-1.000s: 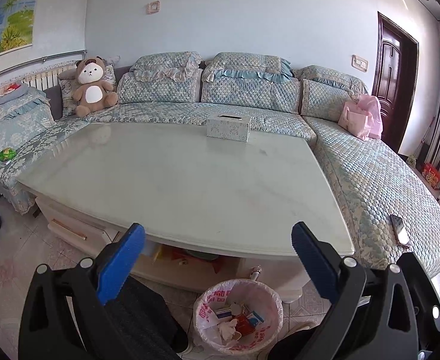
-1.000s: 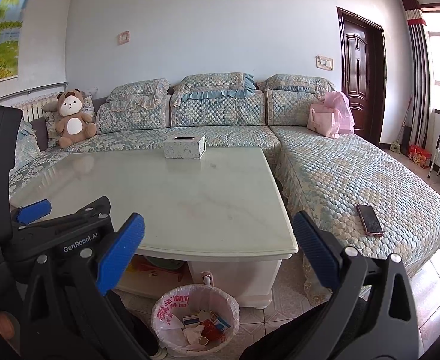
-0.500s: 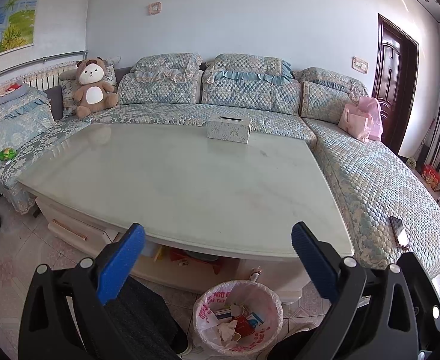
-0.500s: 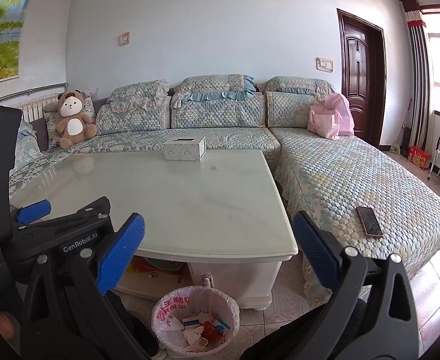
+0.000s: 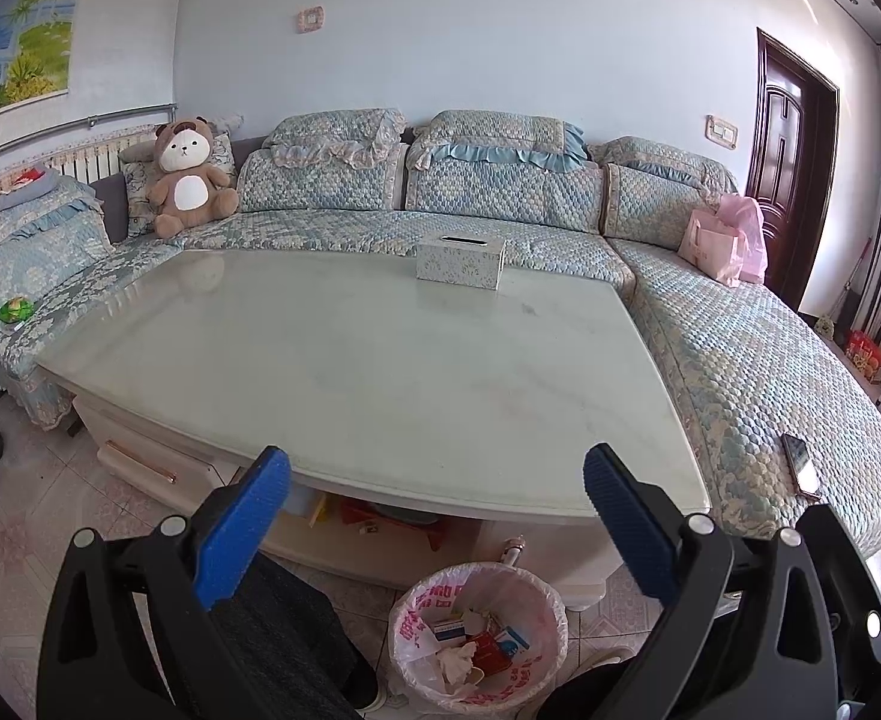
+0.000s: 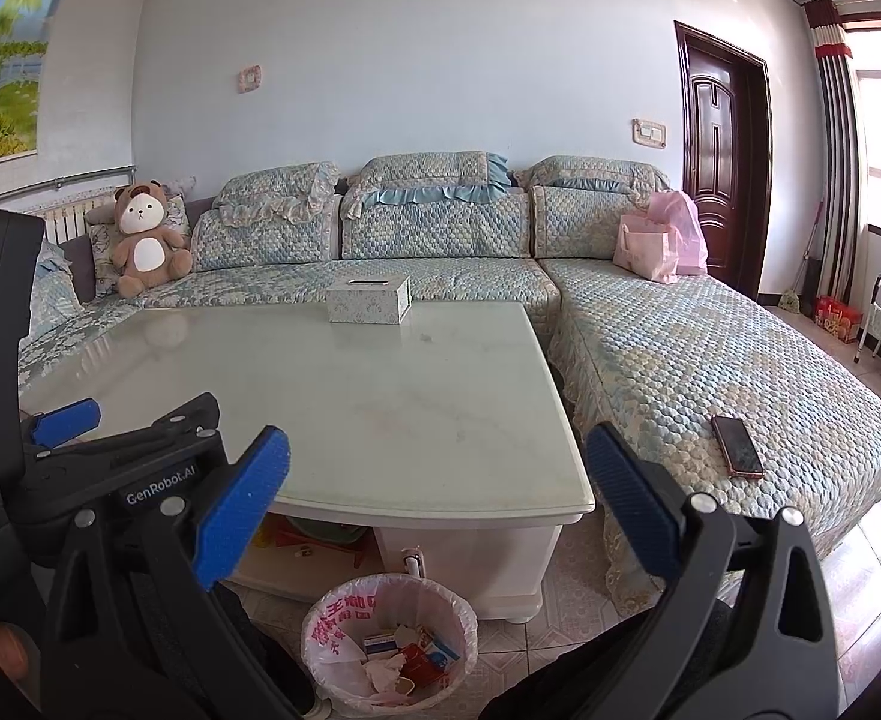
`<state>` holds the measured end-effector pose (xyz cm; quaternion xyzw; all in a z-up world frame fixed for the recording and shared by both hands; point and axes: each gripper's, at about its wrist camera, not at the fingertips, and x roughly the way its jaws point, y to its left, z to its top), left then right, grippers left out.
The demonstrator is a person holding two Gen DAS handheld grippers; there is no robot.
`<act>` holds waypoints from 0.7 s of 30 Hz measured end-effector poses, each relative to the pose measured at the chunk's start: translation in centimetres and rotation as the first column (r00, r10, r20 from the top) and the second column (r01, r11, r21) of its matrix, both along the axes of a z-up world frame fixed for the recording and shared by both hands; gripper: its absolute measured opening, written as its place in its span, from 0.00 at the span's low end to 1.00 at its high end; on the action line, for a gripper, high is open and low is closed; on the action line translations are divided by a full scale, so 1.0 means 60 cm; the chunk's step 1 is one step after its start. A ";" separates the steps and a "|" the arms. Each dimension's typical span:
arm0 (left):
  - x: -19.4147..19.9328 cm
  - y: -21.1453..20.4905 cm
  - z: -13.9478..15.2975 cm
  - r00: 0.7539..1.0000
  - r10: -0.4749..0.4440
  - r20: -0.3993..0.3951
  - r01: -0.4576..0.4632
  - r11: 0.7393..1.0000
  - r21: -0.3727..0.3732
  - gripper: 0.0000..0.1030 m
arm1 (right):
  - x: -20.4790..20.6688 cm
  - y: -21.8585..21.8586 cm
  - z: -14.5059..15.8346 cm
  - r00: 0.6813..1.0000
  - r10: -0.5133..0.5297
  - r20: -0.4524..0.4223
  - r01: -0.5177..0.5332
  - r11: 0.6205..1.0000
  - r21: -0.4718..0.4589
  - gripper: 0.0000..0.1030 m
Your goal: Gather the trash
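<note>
Marble table (image 5: 350, 372) fills the middle of the room, bare but for a tissue box (image 5: 460, 263) at its far edge; collected trash sits in the lined bin (image 5: 478, 636) below its near-right corner. Left gripper (image 5: 434, 531) and right gripper (image 6: 437, 519) hang open and empty, so scan the sofa (image 6: 680, 372) before reaching

a home living room: quilted corner sofa (image 6: 440, 276), teddy bear (image 6: 143, 237), pale table (image 6: 350, 396), apparently a radiator (image 5: 89, 159) behind.
</note>
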<state>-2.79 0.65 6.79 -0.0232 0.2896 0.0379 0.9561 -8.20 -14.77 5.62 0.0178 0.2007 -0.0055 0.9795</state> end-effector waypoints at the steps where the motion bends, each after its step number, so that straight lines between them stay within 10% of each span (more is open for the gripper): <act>1: 0.000 0.000 0.000 1.000 0.000 0.000 0.000 1.000 0.000 0.93 | 0.000 0.000 0.000 1.000 0.000 0.001 0.000 1.000 0.000 0.94; 21: 0.002 0.001 0.001 1.000 0.002 -0.020 -0.002 1.000 0.002 0.93 | 0.003 0.002 0.002 1.000 0.005 -0.002 -0.005 1.000 -0.001 0.94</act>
